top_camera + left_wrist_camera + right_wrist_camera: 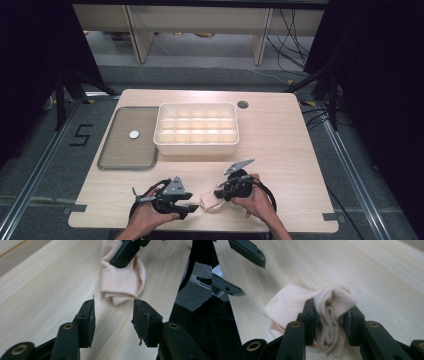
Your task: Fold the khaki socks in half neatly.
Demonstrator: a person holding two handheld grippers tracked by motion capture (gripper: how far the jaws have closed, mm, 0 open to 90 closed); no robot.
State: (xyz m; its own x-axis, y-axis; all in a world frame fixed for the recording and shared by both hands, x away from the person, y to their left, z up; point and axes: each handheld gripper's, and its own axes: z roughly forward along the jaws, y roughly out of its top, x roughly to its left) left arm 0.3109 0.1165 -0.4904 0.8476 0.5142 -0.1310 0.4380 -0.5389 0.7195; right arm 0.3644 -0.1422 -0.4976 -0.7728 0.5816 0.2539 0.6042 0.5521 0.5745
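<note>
Gripping a folded pale pink sock [329, 315], my right gripper [329, 322] has its two black jaws pressed into the bunched cloth from either side; the fabric bulges up between the pads and spills out to the left of them onto the wood. From the high view I see that same right gripper [220, 194] low at the near edge of the wooden table [280, 140], with the sock [210, 201] lying on the tabletop between my two hands.

My left gripper [113, 323] stands released: its jaws are parted with bare table between them, and nothing is caught there. The sock [122, 281] lies just beyond its tips, apart from them, with one black jaw of the other gripper resting on the cloth's far end. In the high view the left gripper [192, 209] sits just left of the sock, near the table's front edge.

Farther back on the table I see a cream divider tray [196, 145] with rows of small compartments, and touching its left side a flat grey tray [125, 150] bearing a small white disc [134, 134]. Both stand well apart from the sock.
</note>
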